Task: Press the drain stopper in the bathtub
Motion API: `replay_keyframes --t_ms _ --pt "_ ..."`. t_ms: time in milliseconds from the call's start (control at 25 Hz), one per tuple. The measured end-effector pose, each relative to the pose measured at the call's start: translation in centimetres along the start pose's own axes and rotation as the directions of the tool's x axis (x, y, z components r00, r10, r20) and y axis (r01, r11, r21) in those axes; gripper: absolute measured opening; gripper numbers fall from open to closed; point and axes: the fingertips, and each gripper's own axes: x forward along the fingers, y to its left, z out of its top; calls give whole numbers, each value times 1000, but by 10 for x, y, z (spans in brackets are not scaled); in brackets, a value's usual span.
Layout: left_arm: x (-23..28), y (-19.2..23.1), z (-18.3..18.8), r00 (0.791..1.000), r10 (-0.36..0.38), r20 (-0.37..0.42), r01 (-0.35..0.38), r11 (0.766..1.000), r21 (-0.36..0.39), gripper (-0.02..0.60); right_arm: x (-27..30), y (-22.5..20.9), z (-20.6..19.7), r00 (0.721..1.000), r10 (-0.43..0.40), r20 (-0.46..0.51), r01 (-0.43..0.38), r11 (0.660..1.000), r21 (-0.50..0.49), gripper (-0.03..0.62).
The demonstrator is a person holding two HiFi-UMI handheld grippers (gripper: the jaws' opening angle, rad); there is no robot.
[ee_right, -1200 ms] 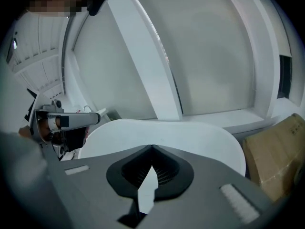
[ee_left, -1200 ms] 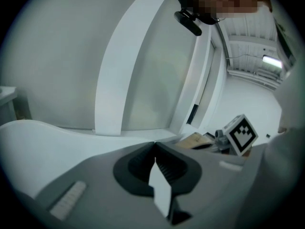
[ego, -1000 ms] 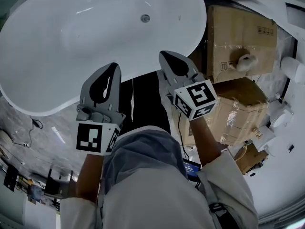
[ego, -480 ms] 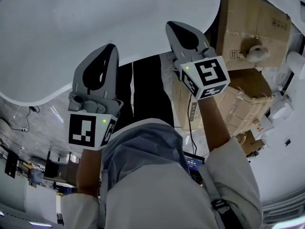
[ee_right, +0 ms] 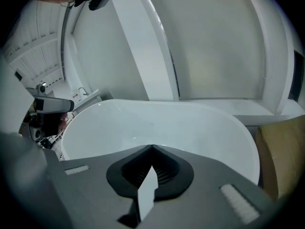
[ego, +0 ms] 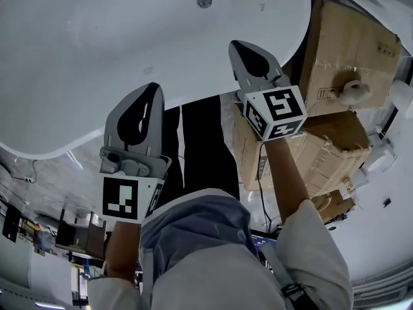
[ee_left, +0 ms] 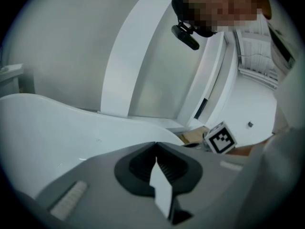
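Head view shows the drain stopper (ego: pixel 204 1) on the bathtub (ego: pixel 97 57) floor at the far end. The left hand-held gripper (ego: pixel 153 88) and the right hand-held gripper (ego: pixel 236 44), jaws together and empty, hover over the near rim, well apart from it. The press seems not yet begun.

The right gripper (ego: pixel 236 46) has moved farther ahead of the left gripper (ego: pixel 155 88).

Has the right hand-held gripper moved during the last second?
Yes, slightly. In the head view the right hand-held gripper reaches farther forward over the bathtub rim, toward the drain stopper.
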Motion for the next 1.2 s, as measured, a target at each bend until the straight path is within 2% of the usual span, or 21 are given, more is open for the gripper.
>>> replay_keyframes --t_ms 400,560,840,920,1040,1200 --pt "40 35 -30 999 33 -26 -33 999 -5 0 66 -12 -25 999 16 -46 -17 1000 -9 0" --pt "57 46 -50 998 40 -55 -40 999 7 0 87 -23 -30 999 -3 -51 3 1000 -12 0" --pt "80 66 -68 997 50 -61 -51 999 -18 0 129 -48 -47 997 -31 -69 28 999 -41 0" --pt "86 70 -71 997 52 -51 -52 999 5 0 143 -58 -57 995 -38 -87 34 998 -44 0" --pt "92 72 -88 993 48 -111 -44 998 36 0 163 -68 -73 992 -35 -121 30 998 -47 0" --pt "100 77 -103 989 52 -139 -50 999 20 0 190 -77 -97 986 -28 -165 18 998 -60 0"
